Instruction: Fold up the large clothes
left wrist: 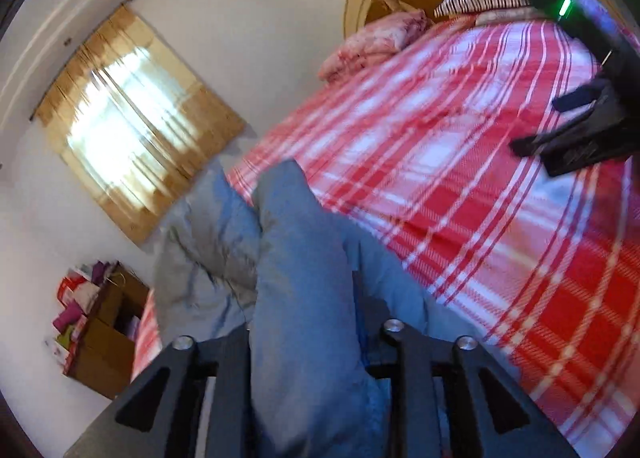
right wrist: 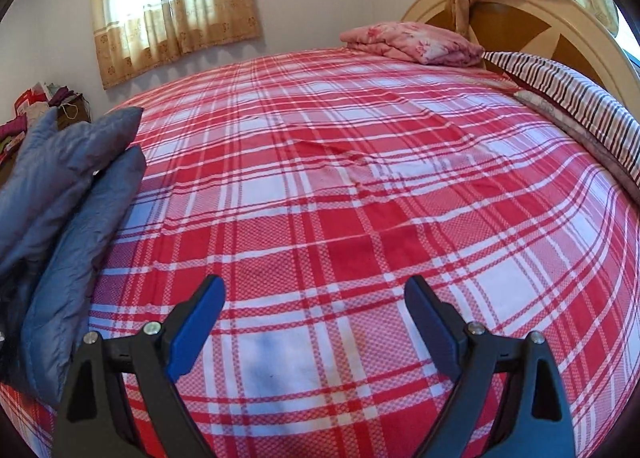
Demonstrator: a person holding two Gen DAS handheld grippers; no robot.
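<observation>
Left hand-held gripper (left wrist: 308,358) tilted, clamping blue padded garment (left wrist: 296,258); right hand-held gripper (right wrist: 316,322) level over plaid bed (right wrist: 360,177), jaws wide.

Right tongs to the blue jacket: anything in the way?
Nothing visible. The right tongs stand open over bare plaid bedsheet; the blue jacket lies at the bed's left edge, held by the left tongs. The folded pink blanket sits far off by the headboard.

A red plaid bedsheet (right wrist: 360,185), pink folded blanket (right wrist: 416,42), striped pillow (right wrist: 568,93), and seemingly cluttered boxes (left wrist: 100,338).
</observation>
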